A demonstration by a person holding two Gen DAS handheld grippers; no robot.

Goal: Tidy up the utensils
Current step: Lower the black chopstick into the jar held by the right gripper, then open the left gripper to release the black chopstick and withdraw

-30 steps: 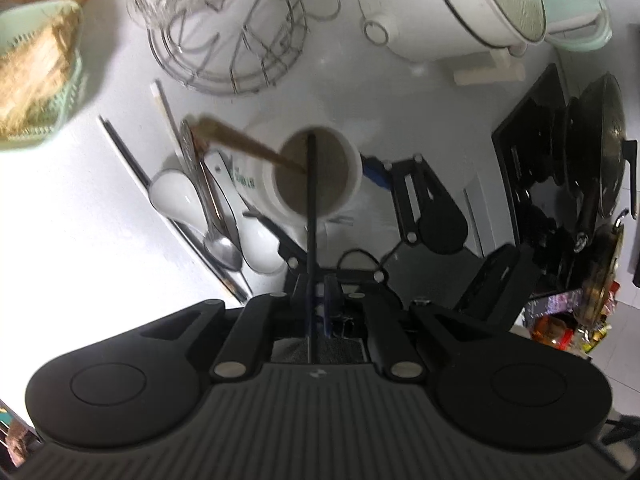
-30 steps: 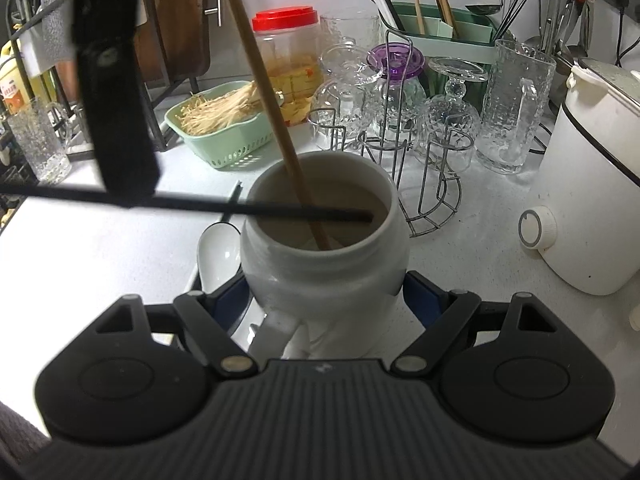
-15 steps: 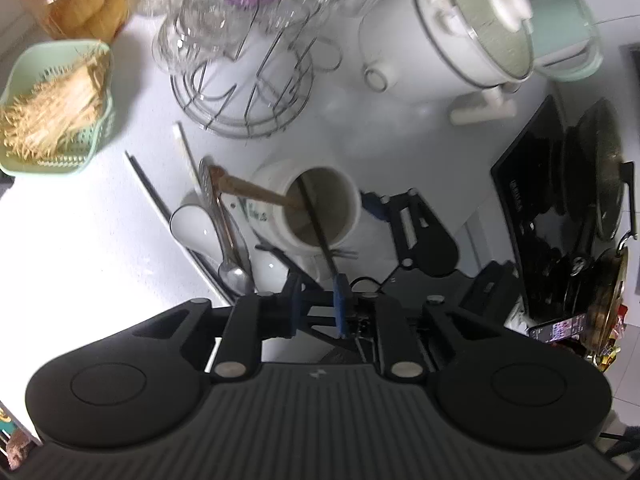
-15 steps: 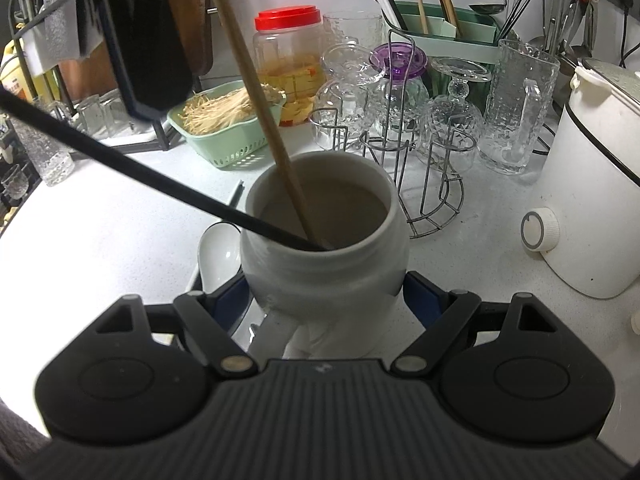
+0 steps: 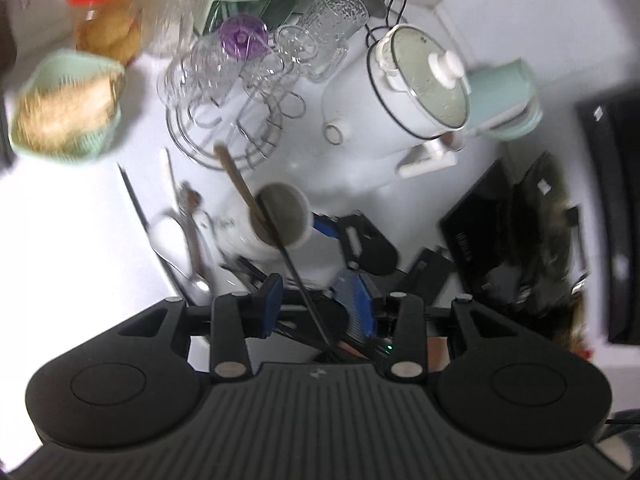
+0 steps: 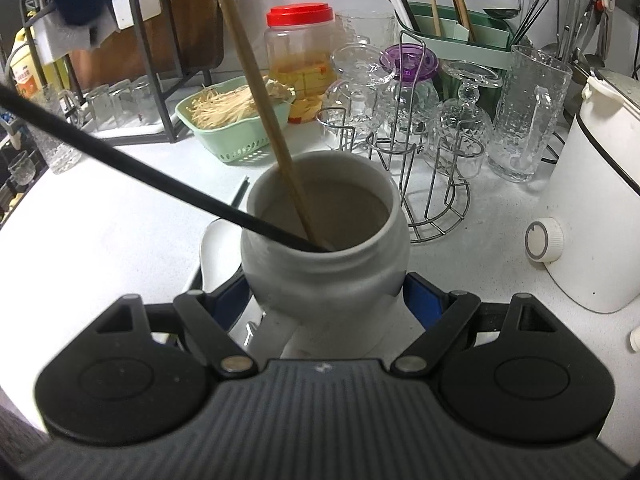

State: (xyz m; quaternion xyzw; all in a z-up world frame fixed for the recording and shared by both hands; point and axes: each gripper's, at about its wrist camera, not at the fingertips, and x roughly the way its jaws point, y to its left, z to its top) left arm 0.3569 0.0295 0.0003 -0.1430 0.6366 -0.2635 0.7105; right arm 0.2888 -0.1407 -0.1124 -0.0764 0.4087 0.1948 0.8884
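Right gripper clenched on squat white ceramic jar, blue pads against its sides, near the front edge of the white countertop. Thin black chopstick and long wooden chopstick stand tilted in the jar. Left gripper released, its jaws just been opening; the black chopstick crosses between them, untouched by either pad. Spoons lie just left of the jar
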